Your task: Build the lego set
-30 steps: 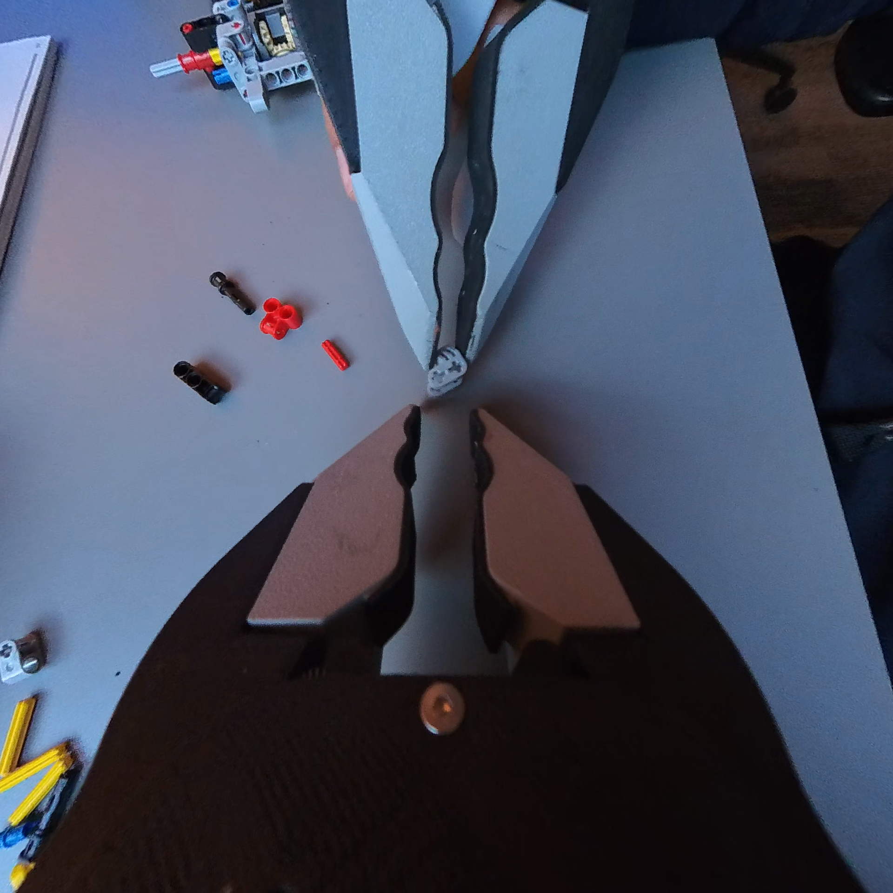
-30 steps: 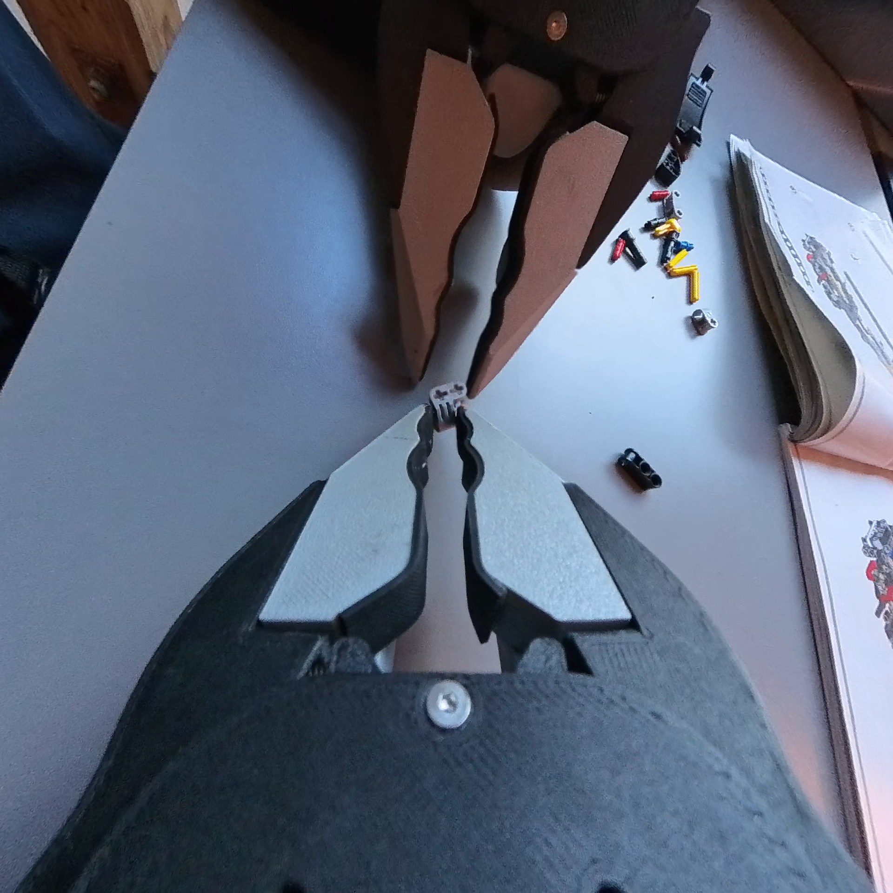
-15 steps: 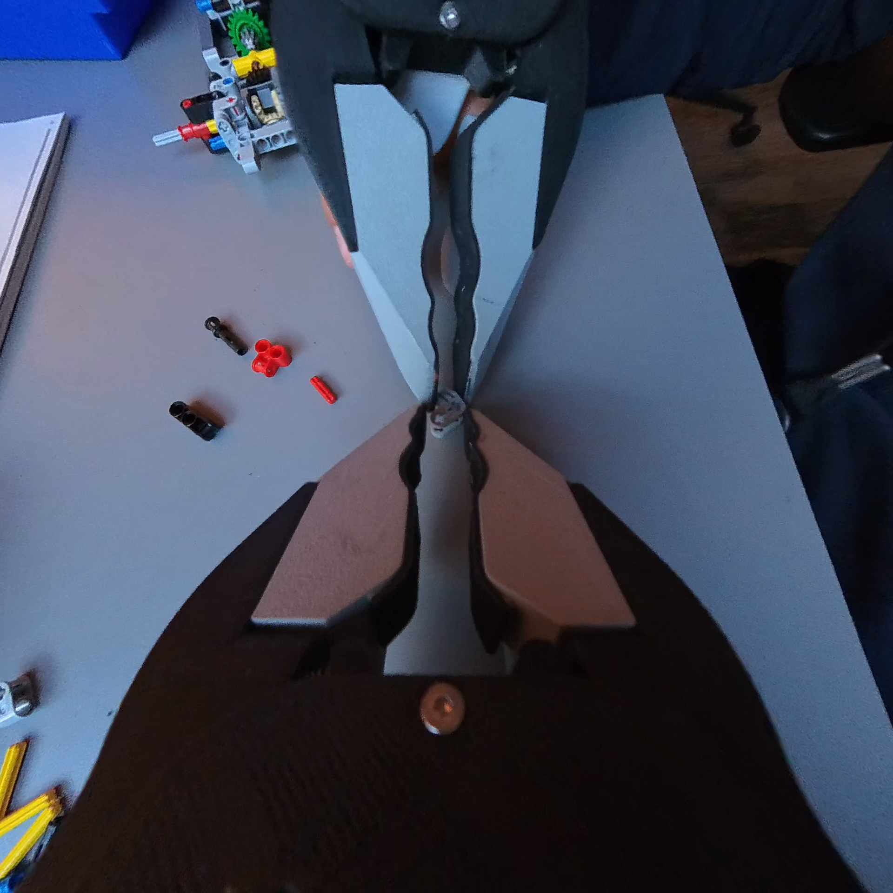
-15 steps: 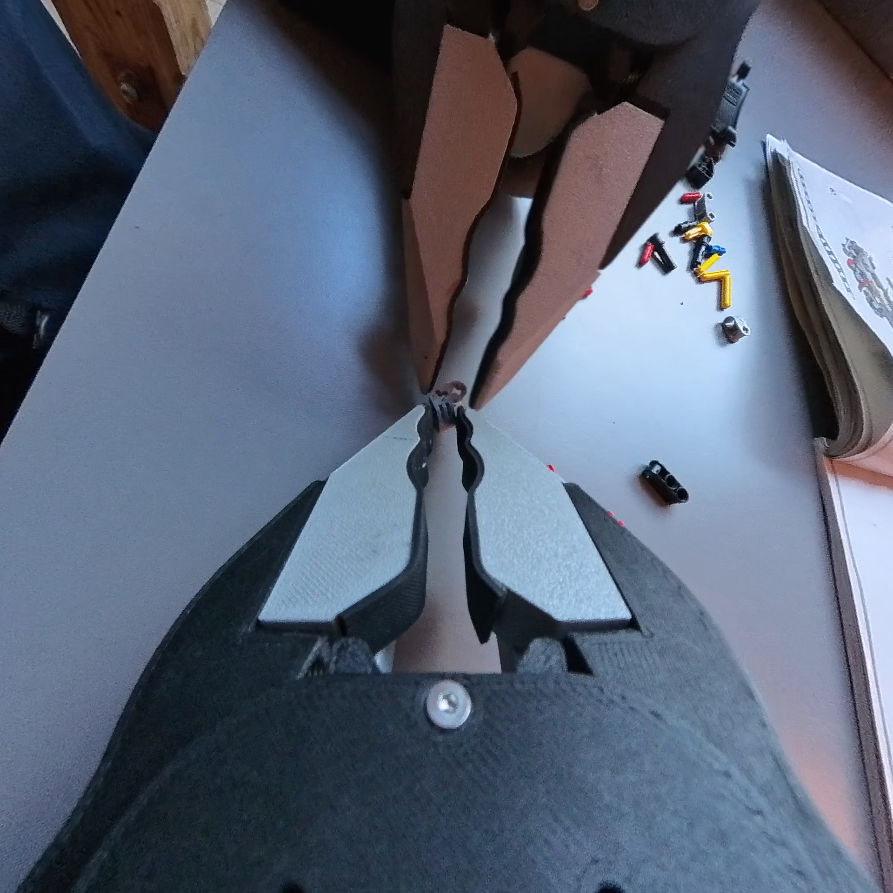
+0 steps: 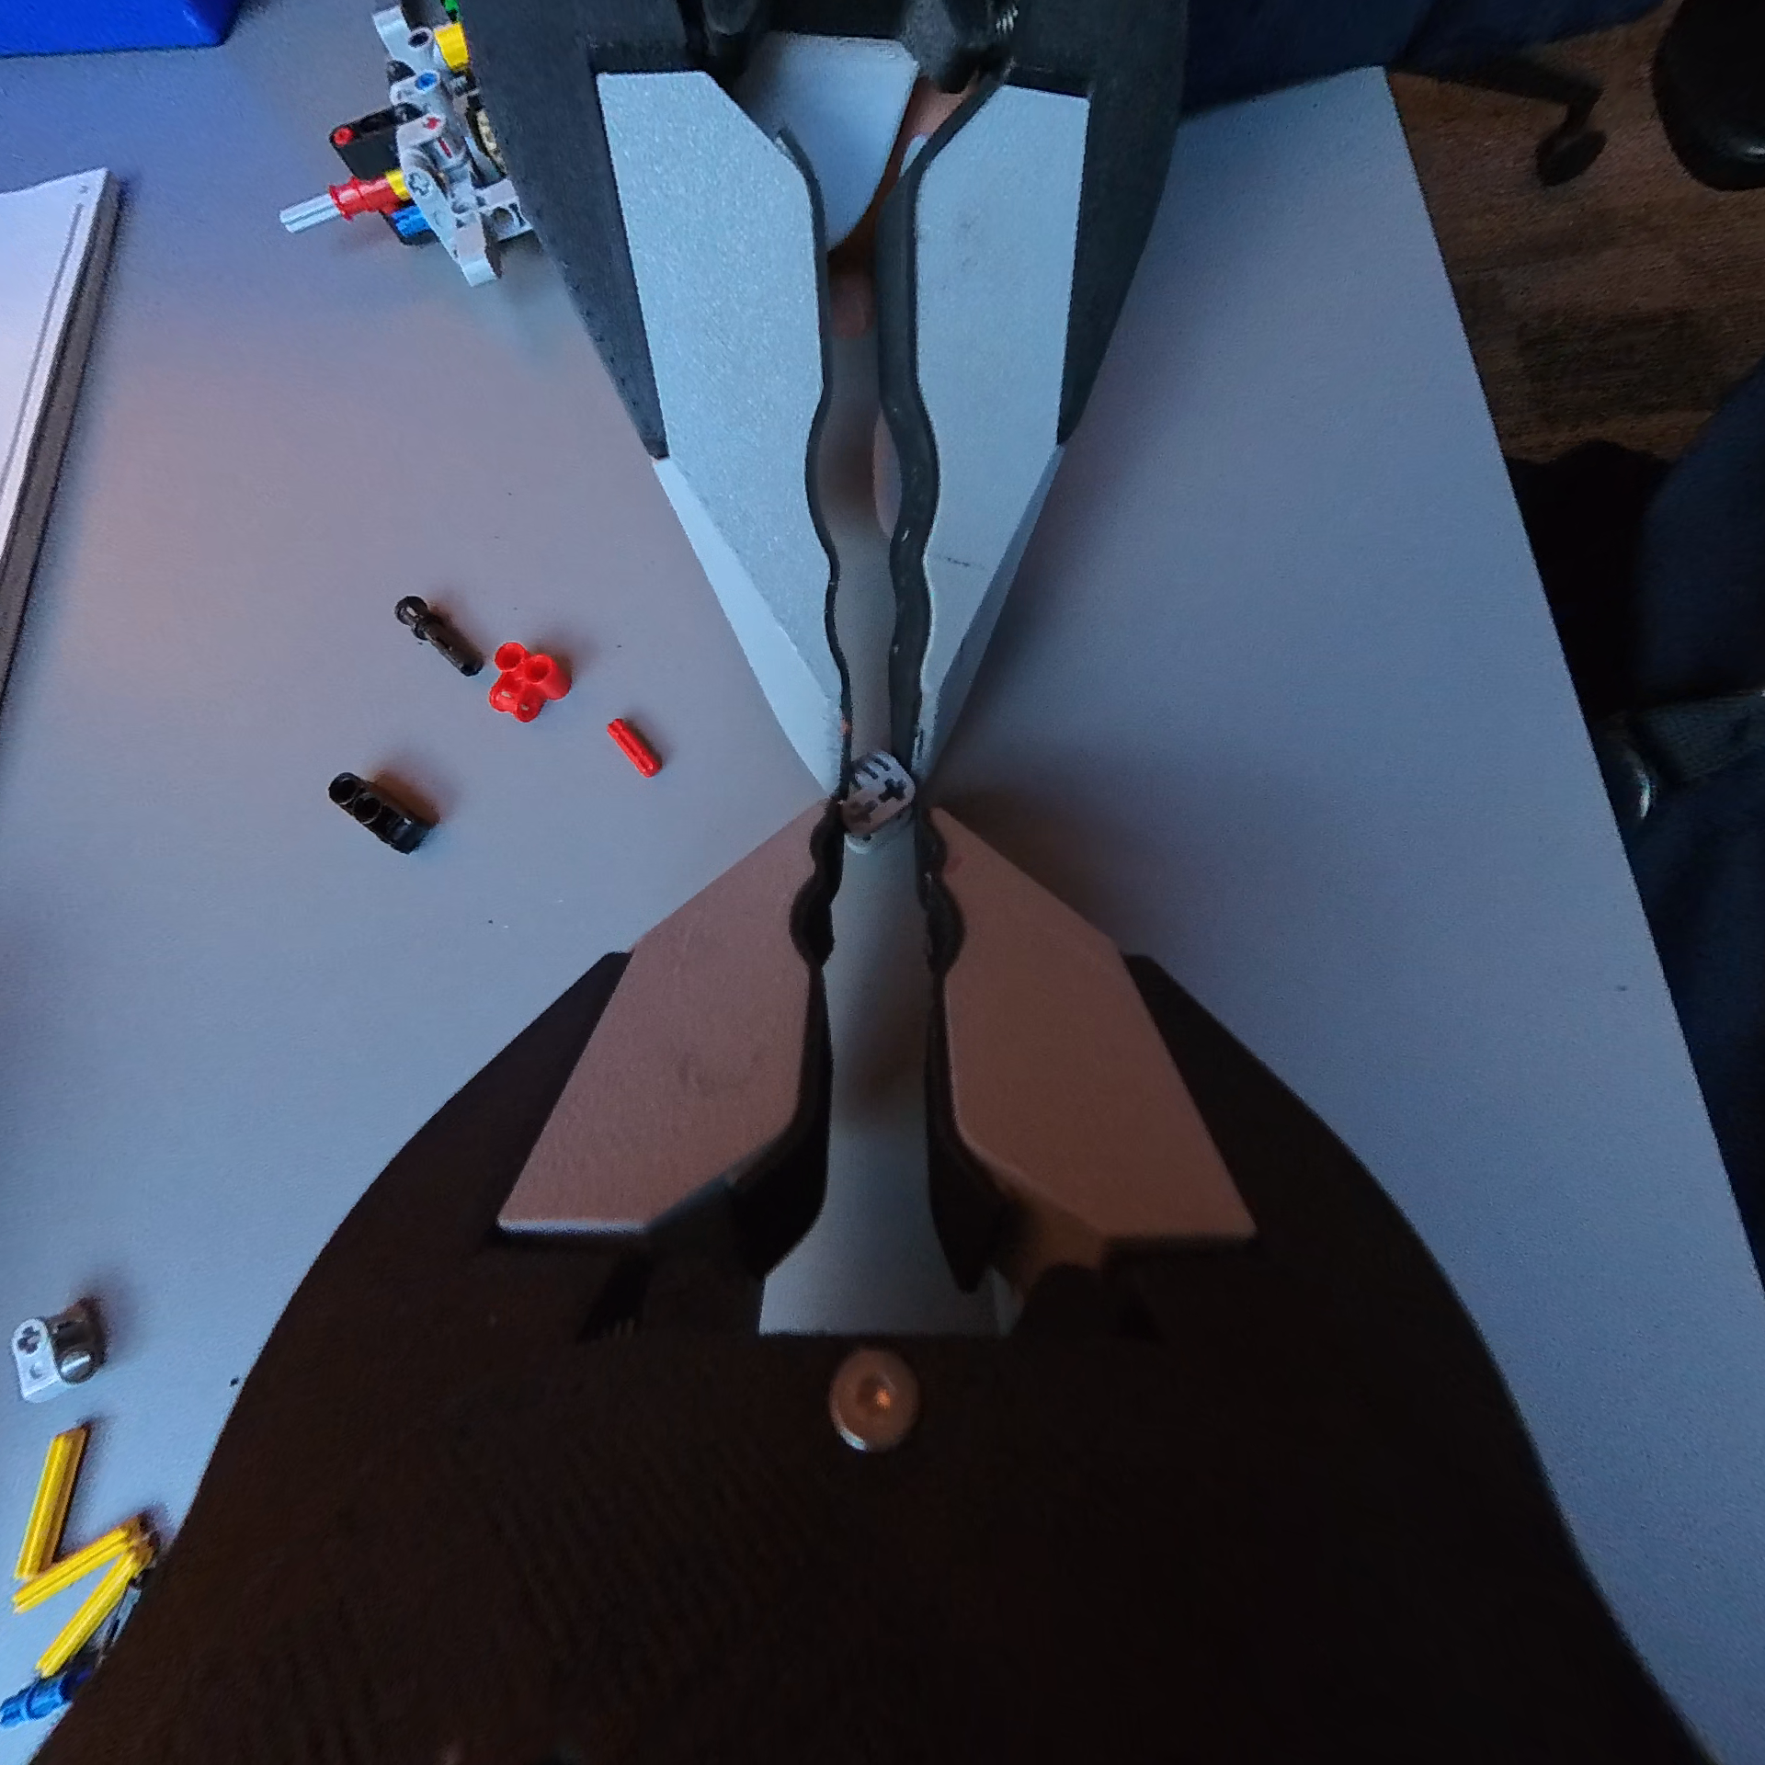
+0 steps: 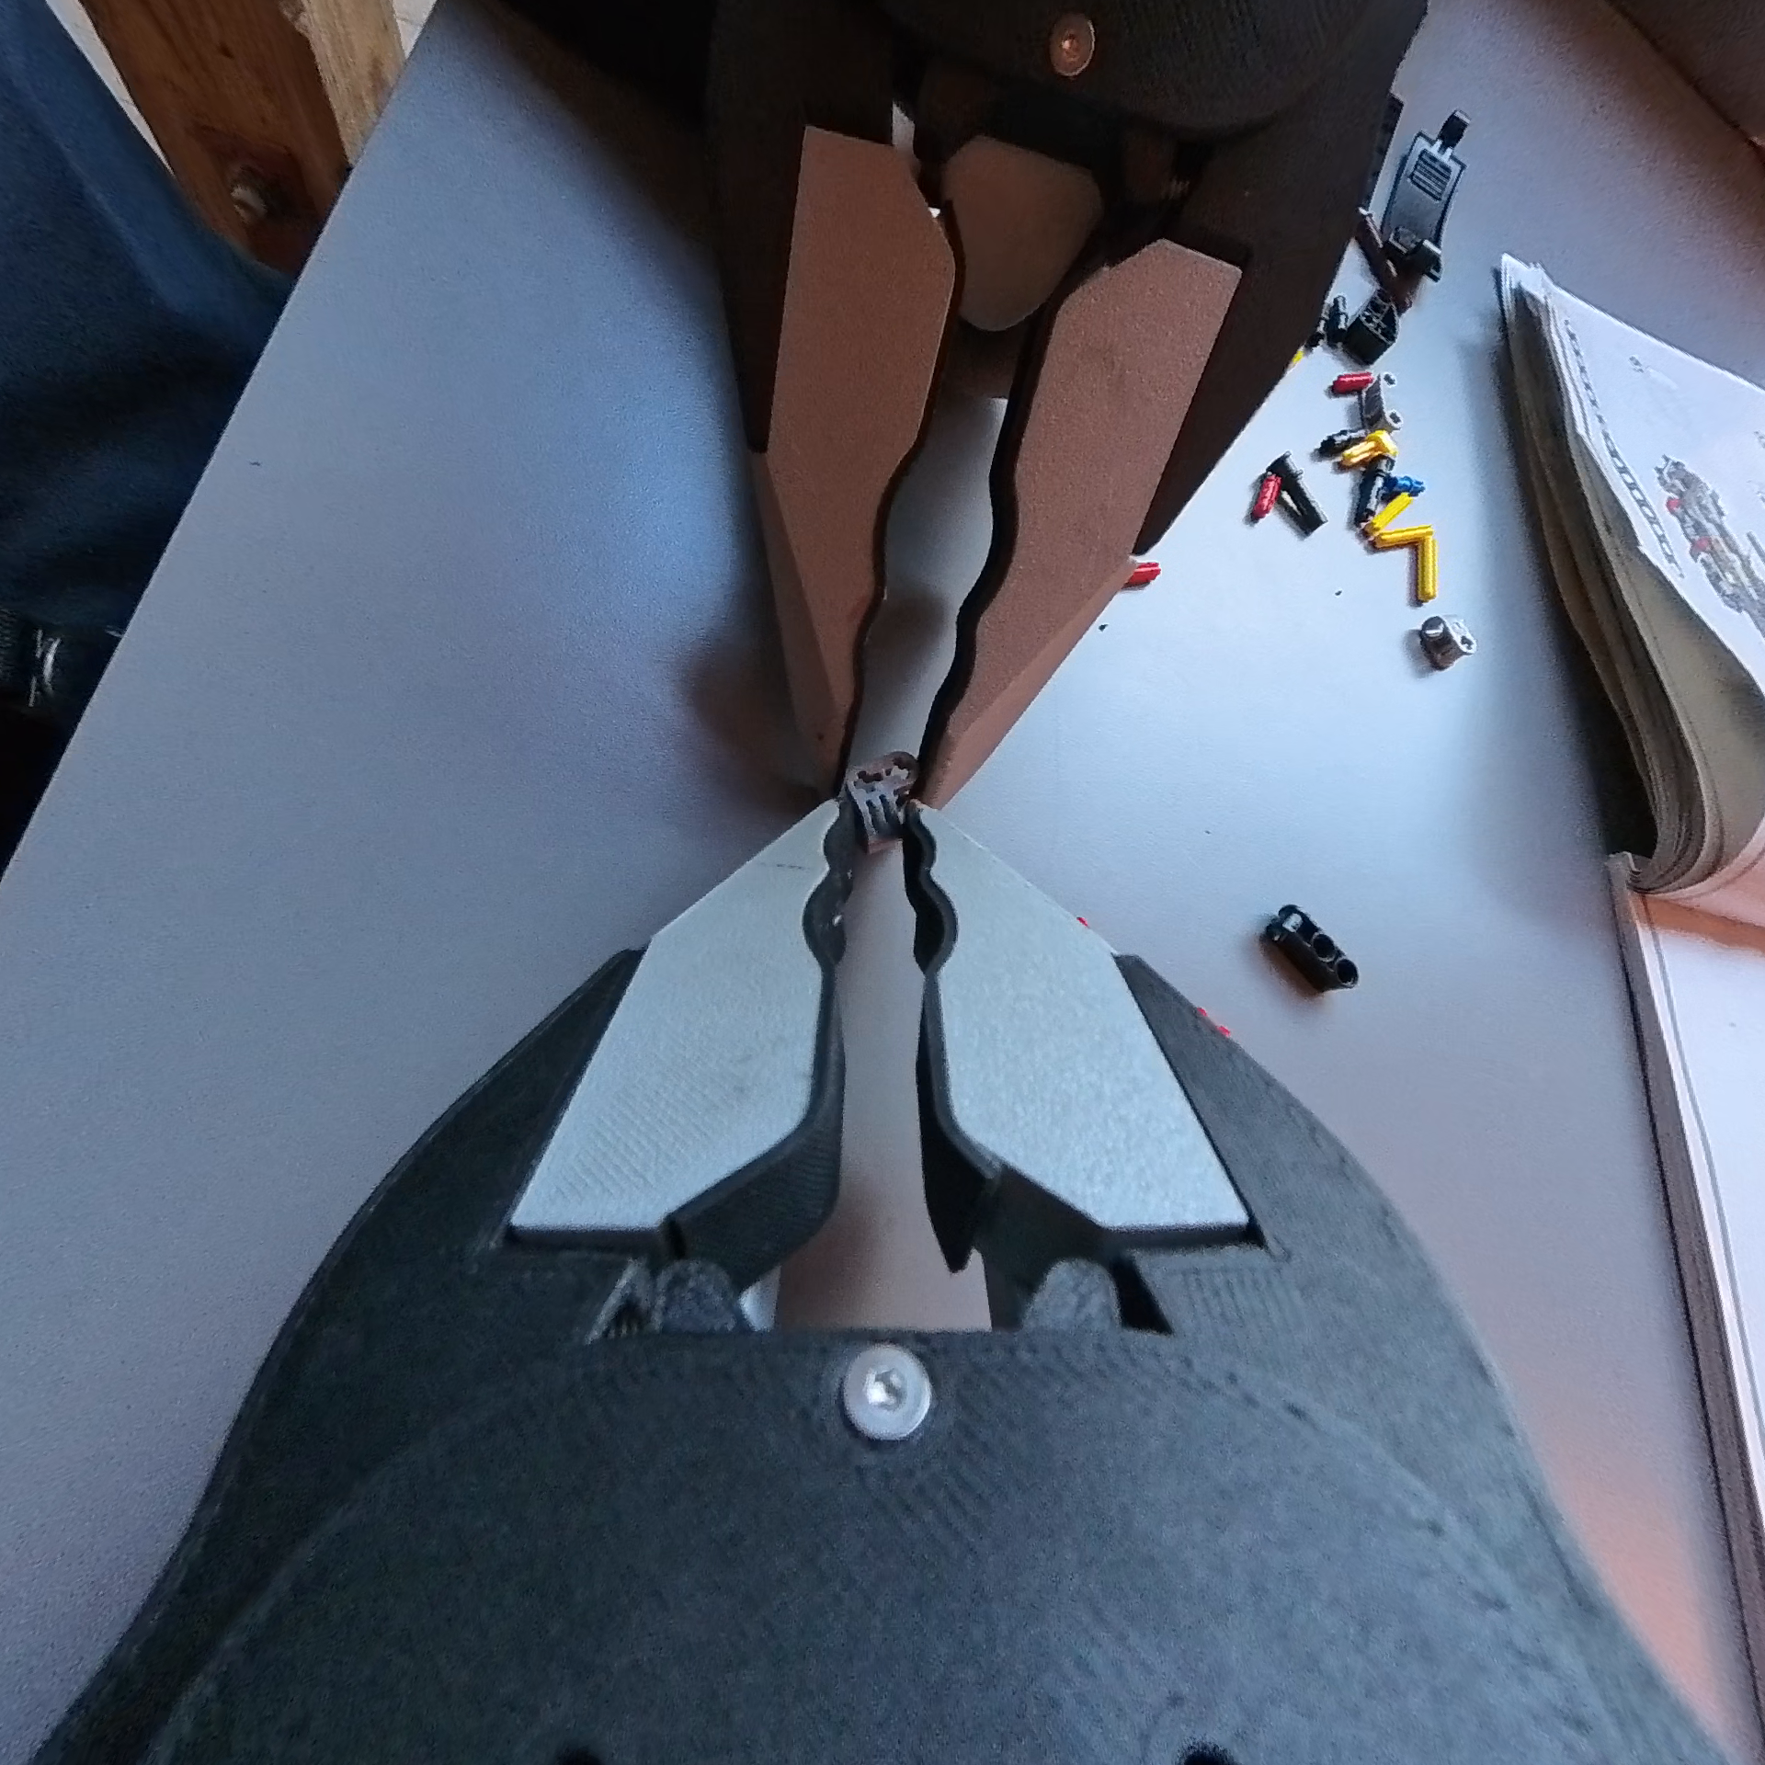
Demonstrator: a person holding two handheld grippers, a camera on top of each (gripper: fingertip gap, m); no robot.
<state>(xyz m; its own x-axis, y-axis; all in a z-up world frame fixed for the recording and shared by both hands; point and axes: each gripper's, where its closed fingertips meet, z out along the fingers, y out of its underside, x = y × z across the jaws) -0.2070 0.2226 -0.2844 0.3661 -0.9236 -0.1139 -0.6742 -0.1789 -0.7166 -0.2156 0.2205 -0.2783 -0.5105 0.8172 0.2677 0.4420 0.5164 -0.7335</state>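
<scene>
Grey connector piece [image 5: 877, 800], small with cross-shaped holes, sits above the grey table [image 5: 1242, 669] at the spot where both tongs meet tip to tip. The right gripper [image 6: 877, 819], with silver fingers, is nearly closed, its black pads pressed on the piece's two sides. The left gripper [image 5: 874, 823], with brown fingers, stands a little wider, its tips at either side of the same piece; the left wrist view does not make plain whether both pads press on it.

Only the left wrist view shows a red three-holed piece [image 5: 528, 679], a short red pin [image 5: 633, 744] and a black pin [image 5: 438, 635] to one side, plus a partly built model [image 5: 435, 181] at the table's far end. Both views show a black three-holed beam [image 5: 382, 812] and a loose pile of yellow pieces [image 6: 1404, 540]. Only the right wrist view shows a thick open booklet [image 6: 1643, 592] lying along the table's edge, past a small metal-grey block [image 6: 1447, 642].
</scene>
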